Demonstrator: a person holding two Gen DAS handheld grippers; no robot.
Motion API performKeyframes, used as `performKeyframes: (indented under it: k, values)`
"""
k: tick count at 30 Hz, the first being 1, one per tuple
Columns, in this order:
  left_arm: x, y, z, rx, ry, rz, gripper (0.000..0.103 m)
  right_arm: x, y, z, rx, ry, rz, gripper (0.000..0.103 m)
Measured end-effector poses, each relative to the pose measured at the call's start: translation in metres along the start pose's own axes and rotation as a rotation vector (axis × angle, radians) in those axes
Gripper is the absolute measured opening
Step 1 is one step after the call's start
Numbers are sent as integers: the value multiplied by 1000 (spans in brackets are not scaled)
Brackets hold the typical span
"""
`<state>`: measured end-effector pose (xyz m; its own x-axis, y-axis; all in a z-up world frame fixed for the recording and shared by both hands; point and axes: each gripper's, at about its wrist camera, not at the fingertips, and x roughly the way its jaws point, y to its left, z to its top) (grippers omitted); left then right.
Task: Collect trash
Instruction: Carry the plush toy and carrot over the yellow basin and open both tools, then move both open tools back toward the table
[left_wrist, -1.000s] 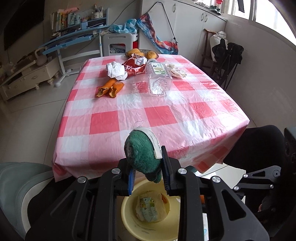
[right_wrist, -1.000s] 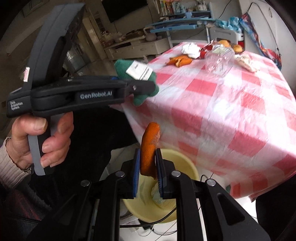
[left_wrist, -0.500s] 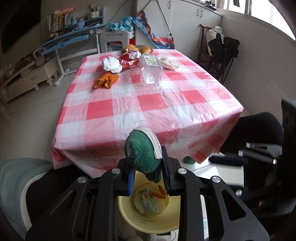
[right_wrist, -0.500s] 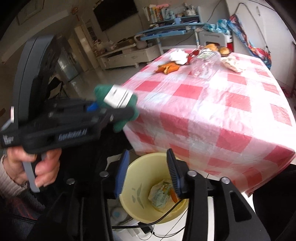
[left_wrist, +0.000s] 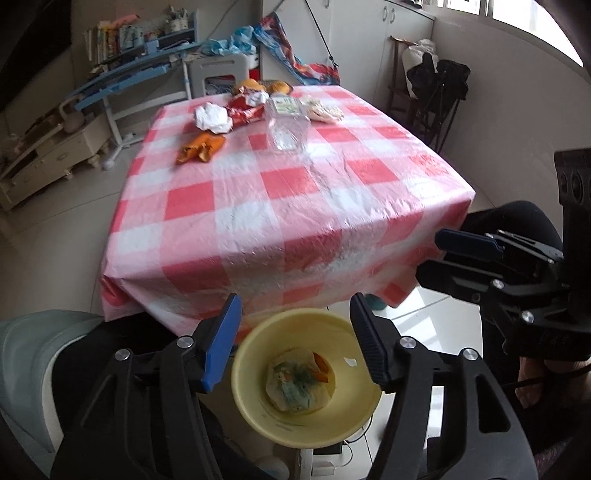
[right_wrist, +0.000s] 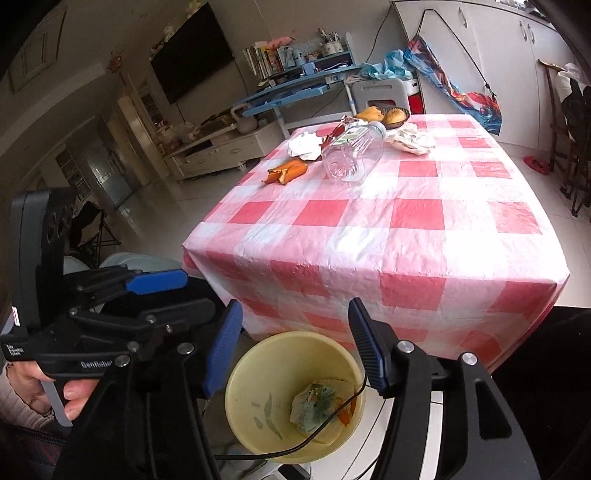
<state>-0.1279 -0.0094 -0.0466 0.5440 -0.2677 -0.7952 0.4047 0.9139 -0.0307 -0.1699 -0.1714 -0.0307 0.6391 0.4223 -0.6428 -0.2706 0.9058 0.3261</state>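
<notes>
Two handheld grippers hang side by side over a yellow bin (left_wrist: 258, 413) tucked just off the near edge of the checked table (left_wrist: 280, 206), placed where scraps can drop straight in. The left gripper (left_wrist: 295, 339) and right gripper (right_wrist: 293, 341) both gape wide, holding nothing; a crumpled wrapper (left_wrist: 295, 384) and orange peel (left_wrist: 320, 363) lie at the bin's bottom. More trash waits at the table's far end: more peel (left_wrist: 201, 147), a paper wad (left_wrist: 212, 117), a red wrapper (left_wrist: 245, 110) and a toppled clear bottle (left_wrist: 288, 125). Bare cloth between leaves room to reach forward, though the drooping tablecloth hem hangs close beside the bin rim.
</notes>
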Motion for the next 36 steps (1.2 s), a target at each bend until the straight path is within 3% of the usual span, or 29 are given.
performKeyframes:
  k: [36]
  values:
    - [-4,18,7,-70,-42,71,67,5,9,-5,-49,11,-25,69]
